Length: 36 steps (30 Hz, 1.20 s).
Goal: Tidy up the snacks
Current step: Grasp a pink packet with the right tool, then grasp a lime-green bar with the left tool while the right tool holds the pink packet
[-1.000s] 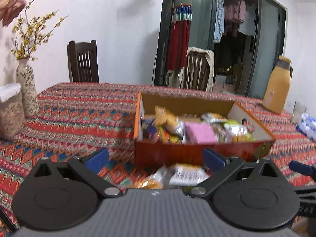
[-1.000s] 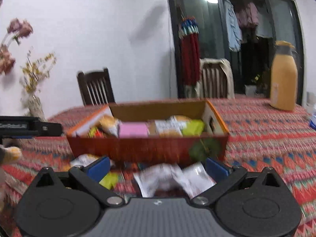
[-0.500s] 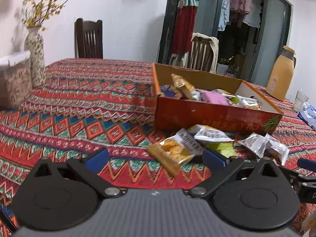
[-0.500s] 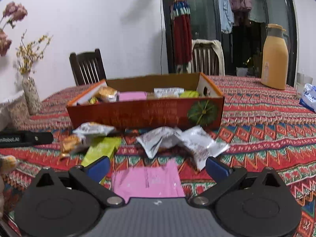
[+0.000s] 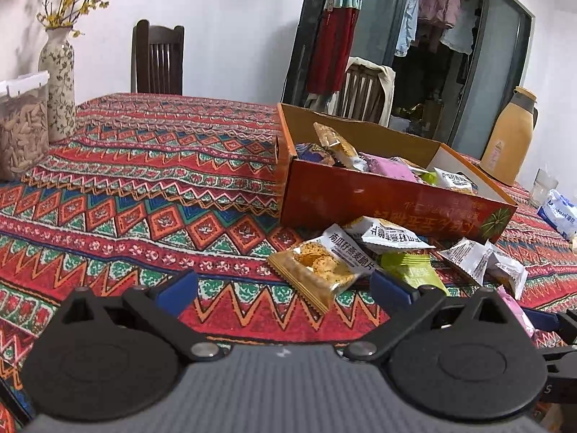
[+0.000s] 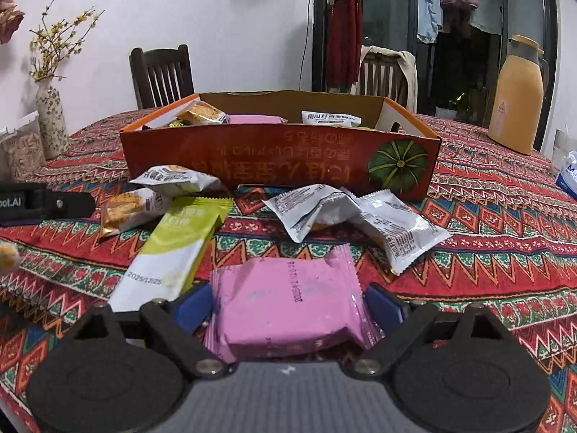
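Six loose snack packets (image 6: 173, 252), one box (image 6: 281, 158), two tools (image 6: 286, 306) spread wide

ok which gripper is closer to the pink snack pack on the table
Right. The right gripper has the pink pack between its open fingers. The left gripper is off to that pack's left, open above the tablecloth, nearest the orange snack pack.

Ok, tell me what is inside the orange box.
The orange box holds wrapped snacks: a pink packet, a white packet and an orange-gold one. Its front wall hides whatever lies lower down.
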Each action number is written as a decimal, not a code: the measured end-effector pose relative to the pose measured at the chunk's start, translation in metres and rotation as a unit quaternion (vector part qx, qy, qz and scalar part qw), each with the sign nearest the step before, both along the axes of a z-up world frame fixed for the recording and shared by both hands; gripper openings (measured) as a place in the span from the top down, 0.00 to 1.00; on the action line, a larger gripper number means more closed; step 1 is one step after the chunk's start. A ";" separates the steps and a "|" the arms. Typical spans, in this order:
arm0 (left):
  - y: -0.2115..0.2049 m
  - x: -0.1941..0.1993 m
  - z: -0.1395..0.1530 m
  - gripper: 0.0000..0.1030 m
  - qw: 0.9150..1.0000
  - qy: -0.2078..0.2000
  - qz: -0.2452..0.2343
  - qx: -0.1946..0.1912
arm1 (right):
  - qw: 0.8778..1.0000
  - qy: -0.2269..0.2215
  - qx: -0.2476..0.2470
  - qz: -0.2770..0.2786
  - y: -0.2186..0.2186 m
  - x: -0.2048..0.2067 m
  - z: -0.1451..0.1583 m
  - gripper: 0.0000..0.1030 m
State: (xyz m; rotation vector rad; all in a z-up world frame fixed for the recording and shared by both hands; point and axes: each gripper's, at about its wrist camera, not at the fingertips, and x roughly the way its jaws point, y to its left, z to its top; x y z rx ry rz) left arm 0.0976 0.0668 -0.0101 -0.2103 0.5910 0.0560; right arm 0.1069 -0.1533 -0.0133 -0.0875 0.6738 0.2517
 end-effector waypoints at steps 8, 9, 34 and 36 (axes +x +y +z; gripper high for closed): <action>0.000 0.002 -0.003 0.00 1.000 0.002 0.006 -0.006 | 1.000 -0.018 0.004 0.009 0.001 -0.006 0.000 0.26; 0.001 0.000 -0.002 0.00 1.000 -0.003 0.012 -0.007 | 1.000 -0.021 0.004 0.011 0.001 -0.008 0.001 0.30; -0.074 0.001 0.010 0.00 0.998 0.019 -0.020 0.052 | 0.994 -0.093 0.063 -0.004 -0.063 -0.026 0.018 0.37; -0.085 0.004 0.008 0.00 0.998 0.030 -0.027 0.054 | 0.993 -0.105 0.060 -0.007 -0.069 -0.023 0.021 0.37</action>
